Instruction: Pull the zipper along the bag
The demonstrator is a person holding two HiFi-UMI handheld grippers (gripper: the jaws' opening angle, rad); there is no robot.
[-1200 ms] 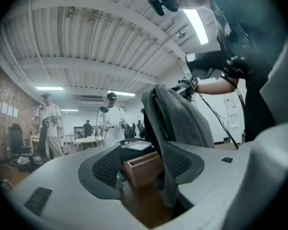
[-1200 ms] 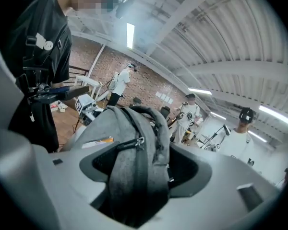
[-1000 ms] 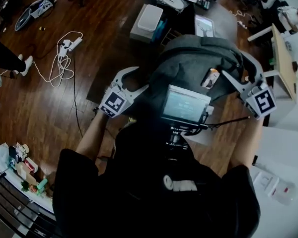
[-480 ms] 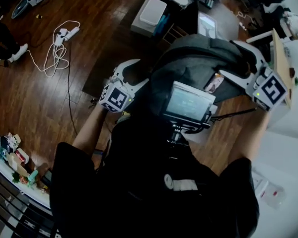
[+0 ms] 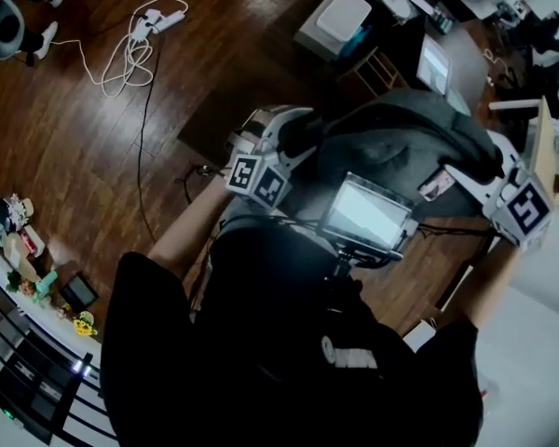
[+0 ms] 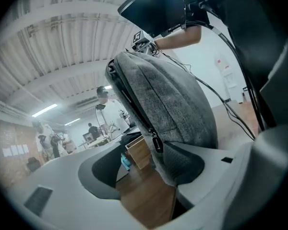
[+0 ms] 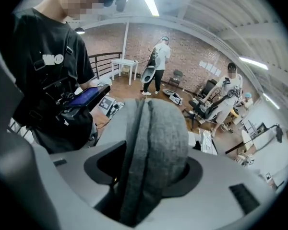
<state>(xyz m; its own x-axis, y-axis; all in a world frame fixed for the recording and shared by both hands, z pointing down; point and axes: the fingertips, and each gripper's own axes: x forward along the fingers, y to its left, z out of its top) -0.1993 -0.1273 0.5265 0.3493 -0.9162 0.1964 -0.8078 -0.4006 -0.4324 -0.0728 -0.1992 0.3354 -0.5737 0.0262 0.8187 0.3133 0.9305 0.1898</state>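
Note:
A grey backpack (image 5: 401, 142) hangs in front of me, between my two grippers. My left gripper (image 5: 293, 128) is at the bag's left end. In the left gripper view this gripper (image 6: 146, 172) stands open. The bag's lower corner (image 6: 175, 169) rests against one pad, and the other pad (image 6: 103, 174) is apart from it. The black zipper pull (image 6: 156, 141) hangs just above the jaws on the zipper track (image 6: 129, 97). My right gripper (image 5: 475, 163) is at the bag's right end. Its jaws are closing, and the rounded end of the bag (image 7: 153, 143) fills the gap of the right gripper (image 7: 144, 172).
A screen (image 5: 368, 214) is mounted on my chest, just below the bag. A white cable (image 5: 130, 54) lies on the wooden floor at the far left. A white box (image 5: 343, 14) and a wooden board (image 5: 543, 147) stand beyond and to the right. Several people (image 7: 156, 61) stand in the room.
My left gripper has moved in to the bag's left end. The right gripper's jaws have come in on the bag's right end. The head view has swung to the left.

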